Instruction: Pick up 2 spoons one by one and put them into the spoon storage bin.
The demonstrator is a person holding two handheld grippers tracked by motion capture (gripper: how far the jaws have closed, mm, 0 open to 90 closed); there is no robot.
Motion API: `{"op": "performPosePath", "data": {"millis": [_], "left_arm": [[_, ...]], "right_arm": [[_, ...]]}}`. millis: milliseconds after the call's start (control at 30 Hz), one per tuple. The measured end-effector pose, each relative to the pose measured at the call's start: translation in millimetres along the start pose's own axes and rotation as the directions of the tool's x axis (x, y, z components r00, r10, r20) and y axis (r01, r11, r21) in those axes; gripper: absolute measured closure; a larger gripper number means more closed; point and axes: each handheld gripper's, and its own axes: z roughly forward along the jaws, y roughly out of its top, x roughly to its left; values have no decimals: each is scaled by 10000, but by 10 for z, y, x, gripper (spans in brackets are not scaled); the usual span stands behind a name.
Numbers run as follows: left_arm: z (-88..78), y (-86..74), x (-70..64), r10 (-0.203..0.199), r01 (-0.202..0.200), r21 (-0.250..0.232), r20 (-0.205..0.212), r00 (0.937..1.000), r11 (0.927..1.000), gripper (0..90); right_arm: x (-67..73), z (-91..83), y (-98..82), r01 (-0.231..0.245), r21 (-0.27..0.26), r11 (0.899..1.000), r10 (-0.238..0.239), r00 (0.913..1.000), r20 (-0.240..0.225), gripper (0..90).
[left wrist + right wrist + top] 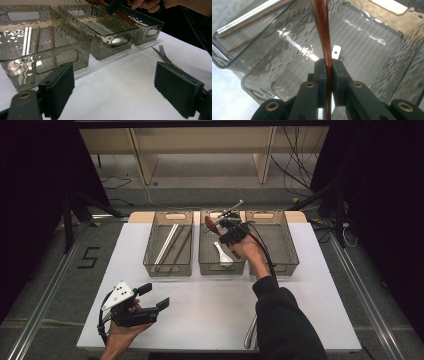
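Right arm extends forward over the middle bin [206, 262], hand raised above it. The right gripper [226, 225] has its jaws clamped on the handle of a wooden spoon [211, 224], a slim, glossy, reddish-brown piece. Its long axis runs far-left to near-right, bowl toward the far left. The left gripper [152, 296] rests low at the near left of the table [210, 312], jaws apart, holding nothing. Bins are clear, rippled plastic.

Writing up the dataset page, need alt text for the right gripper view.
The right gripper, seen along its own black jaws, is shut on the handle of a brown wooden spoon held over the middle clear bin, where part of a white spoon lies. At upper left, the neighbouring bin holds white and brown chopsticks.
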Motion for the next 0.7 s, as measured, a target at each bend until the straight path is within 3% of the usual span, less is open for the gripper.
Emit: {"op": "performPosePath", "data": {"millis": [700], "left_arm": [[2,0,0,-10,10,11,4,10000,10000,160]], "right_arm": [[-10,166,-108,-115,594,9982,116,9999,-16,822]]}}
